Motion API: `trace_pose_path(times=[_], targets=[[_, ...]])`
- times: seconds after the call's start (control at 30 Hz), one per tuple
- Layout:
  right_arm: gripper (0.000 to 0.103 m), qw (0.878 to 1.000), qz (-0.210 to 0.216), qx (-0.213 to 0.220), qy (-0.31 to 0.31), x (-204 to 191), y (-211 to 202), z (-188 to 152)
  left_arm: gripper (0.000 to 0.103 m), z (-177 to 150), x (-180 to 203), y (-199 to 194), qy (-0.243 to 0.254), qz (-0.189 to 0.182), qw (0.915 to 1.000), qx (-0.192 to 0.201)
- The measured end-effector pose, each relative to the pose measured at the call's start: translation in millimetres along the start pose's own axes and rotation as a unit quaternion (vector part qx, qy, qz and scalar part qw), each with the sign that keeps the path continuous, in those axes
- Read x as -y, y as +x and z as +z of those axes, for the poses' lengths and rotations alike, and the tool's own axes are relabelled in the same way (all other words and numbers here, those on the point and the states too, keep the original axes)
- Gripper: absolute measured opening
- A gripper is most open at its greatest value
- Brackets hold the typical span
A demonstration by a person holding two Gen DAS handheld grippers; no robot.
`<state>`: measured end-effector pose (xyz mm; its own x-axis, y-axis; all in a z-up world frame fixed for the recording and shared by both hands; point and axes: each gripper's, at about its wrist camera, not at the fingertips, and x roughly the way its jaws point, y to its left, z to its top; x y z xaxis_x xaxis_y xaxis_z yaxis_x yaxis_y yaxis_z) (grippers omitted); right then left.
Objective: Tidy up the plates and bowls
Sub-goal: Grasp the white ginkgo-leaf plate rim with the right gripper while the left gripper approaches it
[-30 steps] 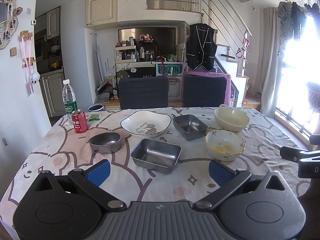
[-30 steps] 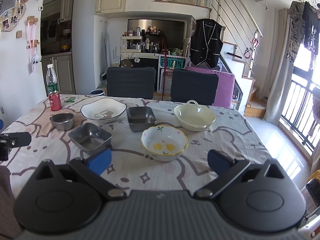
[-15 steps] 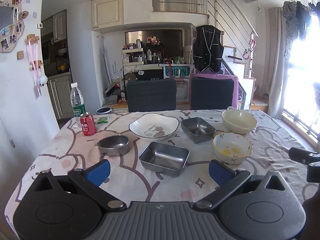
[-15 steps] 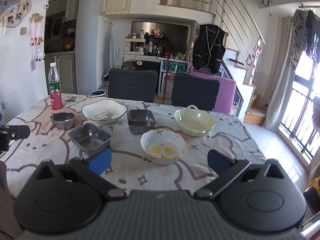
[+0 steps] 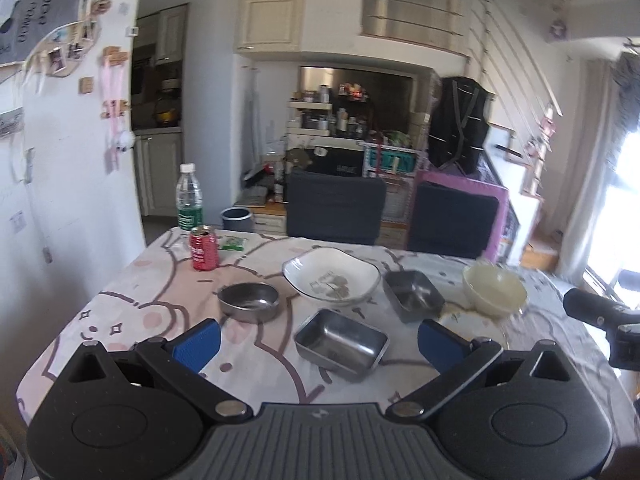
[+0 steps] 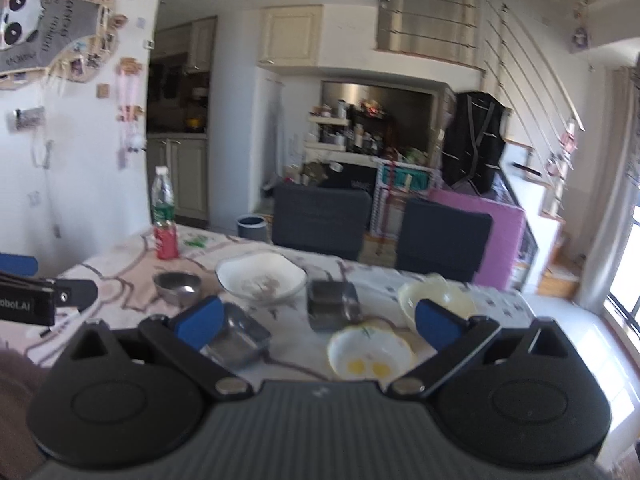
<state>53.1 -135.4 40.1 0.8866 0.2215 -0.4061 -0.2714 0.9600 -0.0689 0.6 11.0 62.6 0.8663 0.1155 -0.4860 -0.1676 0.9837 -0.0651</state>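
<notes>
Several dishes stand on the patterned tablecloth. A white square plate (image 5: 331, 282) (image 6: 262, 281) lies at the middle back. Left of it is a round steel bowl (image 5: 248, 301) (image 6: 177, 285). A near steel tray (image 5: 341, 342) (image 6: 237, 343) and a farther steel tray (image 5: 412, 295) (image 6: 332, 309) lie mid-table. A cream bowl (image 5: 494, 290) (image 6: 438, 302) stands right, with a white flower-patterned bowl (image 6: 370, 357) before it. My left gripper (image 5: 318, 344) is open and empty, back from the near tray. My right gripper (image 6: 316, 326) is open and empty too.
A red can (image 5: 204, 248) and a water bottle (image 5: 189, 198) stand at the table's far left corner. Two dark chairs (image 5: 336, 213) sit behind the far edge. The other gripper shows at the right edge (image 5: 600, 314) and at the left edge (image 6: 36, 298).
Both grippers have tilted upward and swung left, so the table sits lower in both views. The dishes have not moved. Both grippers stay open.
</notes>
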Motion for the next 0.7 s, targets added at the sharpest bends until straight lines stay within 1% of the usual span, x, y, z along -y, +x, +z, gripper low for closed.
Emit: trace_pose_path(times=[0.07, 0.13, 0.3, 0.37, 0.5, 0.6, 0.7], targets=[[0.103, 1.000, 0.018, 0.003, -0.004, 0, 6, 15, 0.103, 11, -1, 4, -0.012, 0.006, 0.9999, -0.001], [0.103, 0.999, 0.032, 0.008, -0.005, 0, 12, 28, 0.103, 21, -6, 12, -0.026, 0.004, 0.9996, -0.007], [0.103, 0.999, 0.030, 0.012, -0.010, -4, 41, 63, 0.103, 44, -21, 44, -0.072, 0.005, 0.9971, -0.024], [0.103, 0.999, 0.028, 0.004, -0.016, -4, 63, 76, 0.103, 54, -25, 61, -0.088, -0.004, 0.9957, -0.028], [0.103, 0.999, 0.026, -0.015, -0.035, -2, 121, 99, 0.103, 71, -30, 98, -0.126, -0.017, 0.9914, -0.030], [0.103, 0.999, 0.034, -0.027, -0.030, 3, 170, 115, 0.103, 80, -27, 134, -0.137, -0.021, 0.9895, -0.040], [0.103, 0.998, 0.032, -0.043, -0.033, 6, 220, 125, 0.103, 82, -26, 171, -0.151, -0.022, 0.9870, -0.051]])
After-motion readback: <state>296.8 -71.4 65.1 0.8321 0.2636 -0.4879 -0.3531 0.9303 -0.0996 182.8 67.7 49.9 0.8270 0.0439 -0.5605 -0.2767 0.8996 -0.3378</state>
